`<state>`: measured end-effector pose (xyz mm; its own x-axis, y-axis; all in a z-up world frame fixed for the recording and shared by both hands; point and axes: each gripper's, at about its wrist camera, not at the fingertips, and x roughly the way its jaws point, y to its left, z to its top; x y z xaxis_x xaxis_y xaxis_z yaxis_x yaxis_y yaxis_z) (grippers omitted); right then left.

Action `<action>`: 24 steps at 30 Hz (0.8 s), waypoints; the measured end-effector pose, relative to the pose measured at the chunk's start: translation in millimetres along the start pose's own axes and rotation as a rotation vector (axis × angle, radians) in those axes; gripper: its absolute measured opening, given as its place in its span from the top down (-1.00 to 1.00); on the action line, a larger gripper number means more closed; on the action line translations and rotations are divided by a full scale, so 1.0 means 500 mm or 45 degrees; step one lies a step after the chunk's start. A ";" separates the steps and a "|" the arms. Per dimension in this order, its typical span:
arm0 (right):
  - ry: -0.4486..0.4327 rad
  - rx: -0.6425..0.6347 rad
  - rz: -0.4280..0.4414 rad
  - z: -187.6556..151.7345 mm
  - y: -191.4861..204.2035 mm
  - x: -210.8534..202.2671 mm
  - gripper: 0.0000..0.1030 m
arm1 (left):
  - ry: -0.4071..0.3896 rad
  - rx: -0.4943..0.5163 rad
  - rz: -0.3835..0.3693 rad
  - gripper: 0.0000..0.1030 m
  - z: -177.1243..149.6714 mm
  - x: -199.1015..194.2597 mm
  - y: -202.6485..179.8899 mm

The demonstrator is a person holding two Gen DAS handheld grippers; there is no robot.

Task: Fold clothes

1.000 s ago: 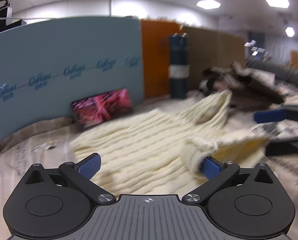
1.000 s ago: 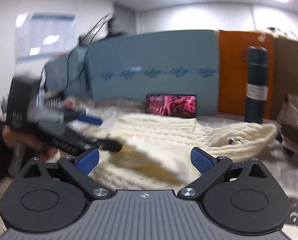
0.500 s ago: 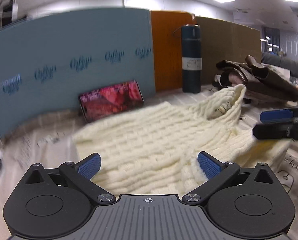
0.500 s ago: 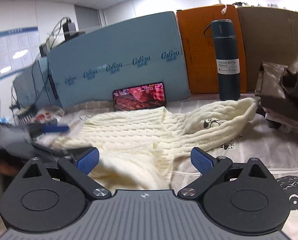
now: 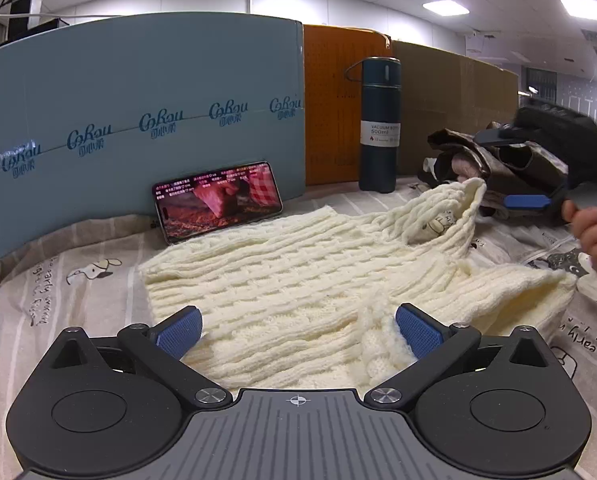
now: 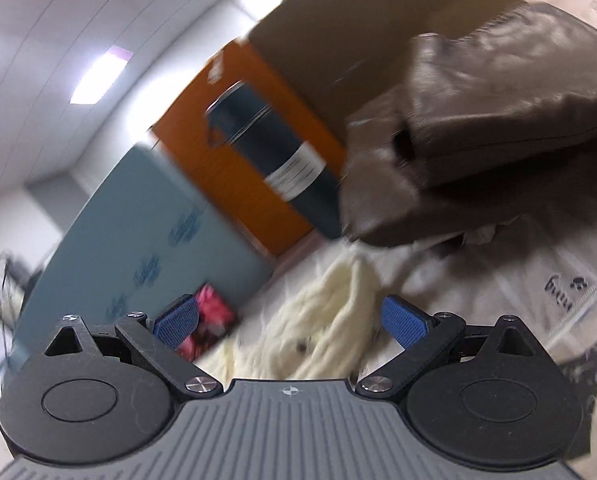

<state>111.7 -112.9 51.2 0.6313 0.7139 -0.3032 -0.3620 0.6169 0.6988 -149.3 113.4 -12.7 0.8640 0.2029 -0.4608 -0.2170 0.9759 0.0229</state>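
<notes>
Sweater point(image 5: 298, 280) lay on the bed point(image 5: 58, 280). Left gripper point(image 5: 298, 332) and right gripper point(image 6: 290, 324) were both spread wide, pinching nothing. Best to grab one edge tight and fold slowly.

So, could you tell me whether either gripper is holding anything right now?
Nothing is held. The left gripper and right gripper are both open over the sweater.

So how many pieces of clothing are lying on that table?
2: a cream cable-knit sweater spread across the middle, and a brown leather garment bundled at the far right. More may be hidden.
</notes>
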 end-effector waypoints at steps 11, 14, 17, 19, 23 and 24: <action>0.105 0.126 -0.107 0.002 -0.016 0.111 -0.45 | -0.062 -0.044 -0.049 -1.00 0.004 -0.020 0.011; 0.097 0.086 -0.094 -0.005 -0.009 0.115 0.39 | -0.088 -0.083 -0.055 -1.00 0.007 -0.027 0.023; 0.082 0.054 -0.042 -0.011 0.004 0.107 0.52 | -0.095 -0.113 -0.058 -1.00 0.007 -0.027 0.032; 0.070 0.023 0.021 -0.016 0.025 0.091 0.53 | -0.091 -0.116 -0.060 -1.00 0.006 -0.024 0.034; 0.082 -0.092 0.174 -0.040 0.076 0.063 0.53 | -0.073 -0.125 -0.071 -1.00 0.002 -0.015 0.038; 0.095 -0.137 0.209 -0.049 0.088 0.060 0.52 | -0.072 -0.127 -0.073 -1.00 0.002 -0.015 0.037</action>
<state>97.8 -56.3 57.2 0.5067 0.8277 -0.2410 -0.5294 0.5194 0.6708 -159.2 130.2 -8.2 0.8998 0.1538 -0.4083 -0.2080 0.9738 -0.0916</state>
